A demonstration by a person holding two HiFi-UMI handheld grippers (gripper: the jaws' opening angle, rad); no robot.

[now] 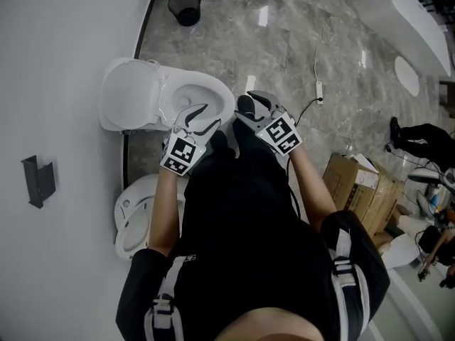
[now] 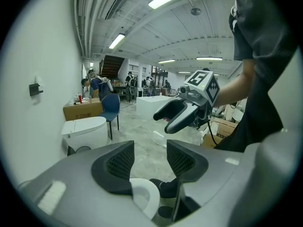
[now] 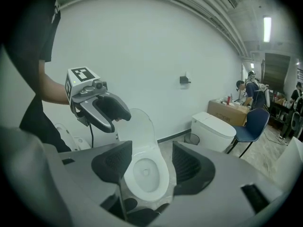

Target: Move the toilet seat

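A white toilet (image 1: 206,94) stands against the left wall, with its lid and seat (image 1: 128,94) raised toward the wall and the bowl open. My left gripper (image 1: 202,119) hovers over the bowl's near rim, open and holding nothing. To its right my right gripper (image 1: 250,109) hangs beside the bowl's right edge, also open and empty. In the right gripper view the bowl (image 3: 147,174) lies between my jaws but farther off, under the upright lid (image 3: 142,122); the left gripper (image 3: 118,122) hangs above it. The left gripper view shows the right gripper (image 2: 165,122) and a piece of the rim (image 2: 144,197).
A second toilet (image 1: 135,215) sits by the wall near my left side. A black bin (image 1: 186,7) stands at the far wall, and a cable (image 1: 318,87) runs across the floor. Cardboard boxes (image 1: 359,183) are on the right. A closed toilet (image 3: 215,129) and a blue chair (image 3: 253,122) stand beyond.
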